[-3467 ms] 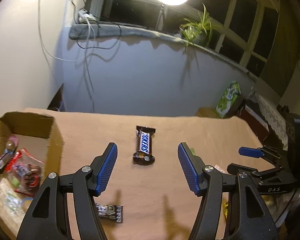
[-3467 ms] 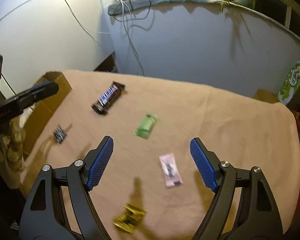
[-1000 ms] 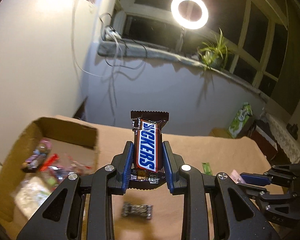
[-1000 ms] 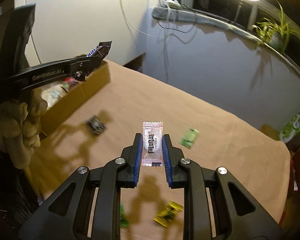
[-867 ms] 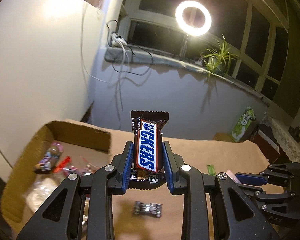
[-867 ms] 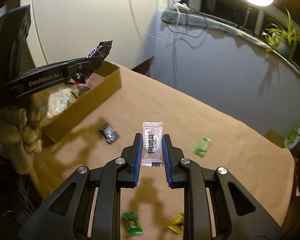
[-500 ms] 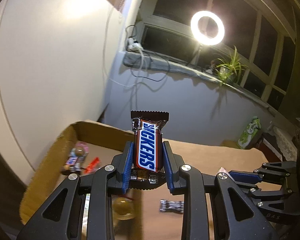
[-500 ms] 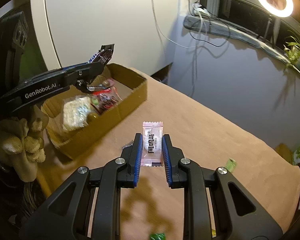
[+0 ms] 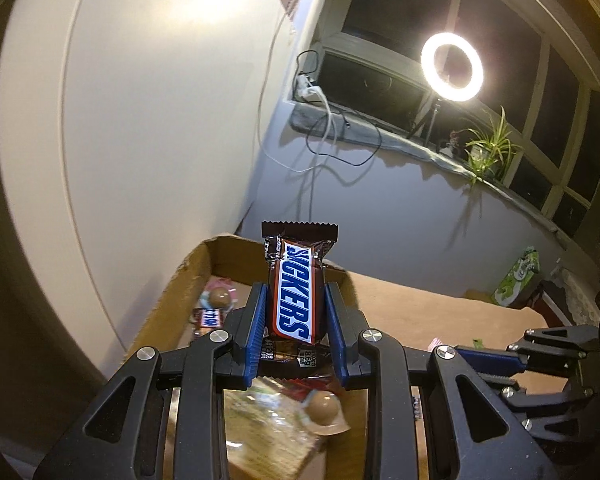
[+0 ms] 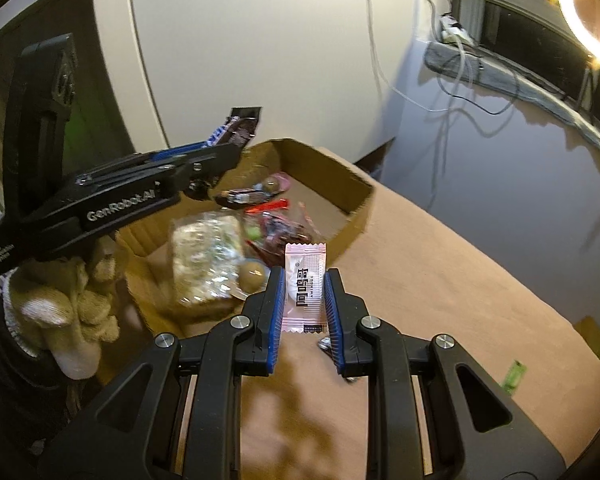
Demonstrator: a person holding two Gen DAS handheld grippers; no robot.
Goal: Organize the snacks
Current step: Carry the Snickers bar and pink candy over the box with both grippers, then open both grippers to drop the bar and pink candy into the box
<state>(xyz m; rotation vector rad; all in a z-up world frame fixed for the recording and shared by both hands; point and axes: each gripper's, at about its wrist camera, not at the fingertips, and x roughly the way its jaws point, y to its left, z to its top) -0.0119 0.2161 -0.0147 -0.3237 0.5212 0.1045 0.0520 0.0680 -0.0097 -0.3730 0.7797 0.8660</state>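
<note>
My left gripper (image 9: 296, 312) is shut on a brown Snickers bar (image 9: 296, 292), held upright above the open cardboard box (image 9: 188, 276). In the right wrist view the left gripper (image 10: 220, 152) with the bar (image 10: 236, 130) hangs over the box (image 10: 340, 184). My right gripper (image 10: 304, 300) is shut on a pale pink candy packet (image 10: 305, 284), held above the table just right of the box. The box holds several wrapped snacks (image 10: 208, 256). The right gripper's blue finger (image 9: 496, 360) shows at the right of the left wrist view.
A tan cloth covers the table (image 10: 440, 280). A green candy (image 10: 514, 374) lies on it at the right, and a small dark wrapper (image 10: 324, 344) sits behind my right finger. A white wall stands behind the box. A gloved hand (image 10: 64, 308) holds the left gripper.
Both grippers have moved left toward the box with their snacks held. The left gripper now hangs over the box's inside; the right one has come up to its near right corner.
</note>
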